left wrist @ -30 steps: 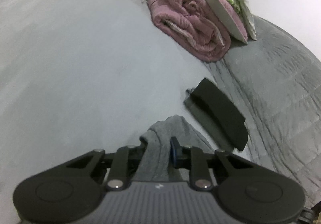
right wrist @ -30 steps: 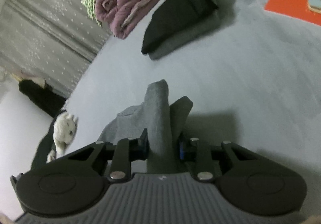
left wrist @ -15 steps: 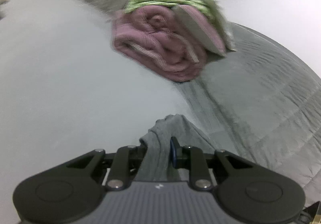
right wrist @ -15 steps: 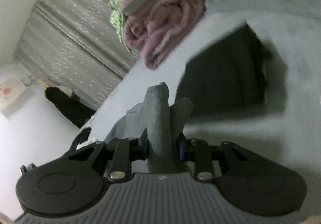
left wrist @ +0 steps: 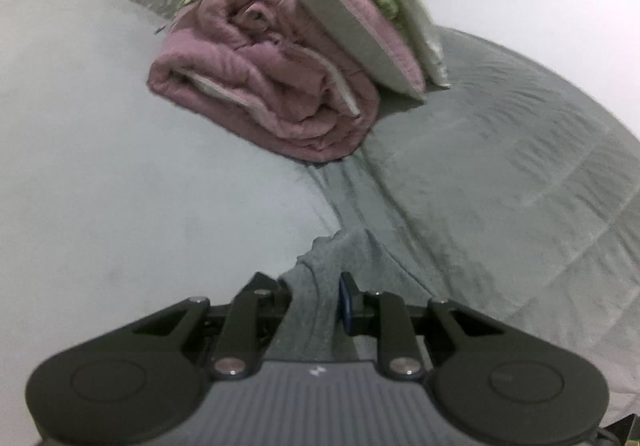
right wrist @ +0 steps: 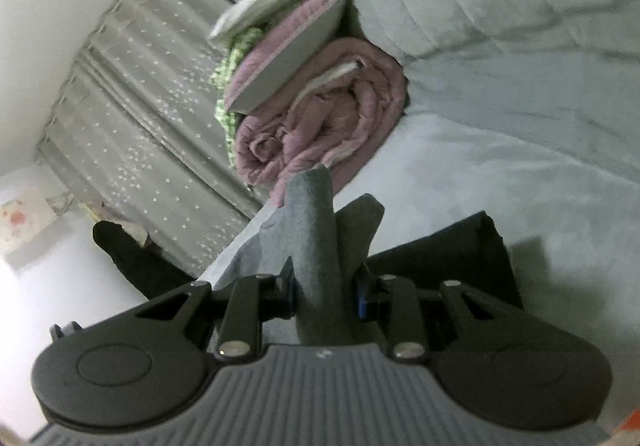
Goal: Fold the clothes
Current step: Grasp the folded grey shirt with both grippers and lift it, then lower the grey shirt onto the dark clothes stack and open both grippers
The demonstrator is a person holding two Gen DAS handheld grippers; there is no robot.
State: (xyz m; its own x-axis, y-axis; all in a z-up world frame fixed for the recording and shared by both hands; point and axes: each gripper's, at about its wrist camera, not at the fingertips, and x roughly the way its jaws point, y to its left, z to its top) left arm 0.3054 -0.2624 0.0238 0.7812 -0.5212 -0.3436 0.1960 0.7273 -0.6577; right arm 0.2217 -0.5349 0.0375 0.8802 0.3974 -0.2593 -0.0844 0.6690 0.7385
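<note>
Both tongs, left tongs and right tongs, are clamping the grey garment, now swinging it over the black folded garment toward the pink quilt; likely stacking.

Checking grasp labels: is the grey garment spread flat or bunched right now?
Bunched. The grey garment stands in a crumpled ridge between the shut jaws of the right gripper; the left gripper pinches another gathered fold.
</note>
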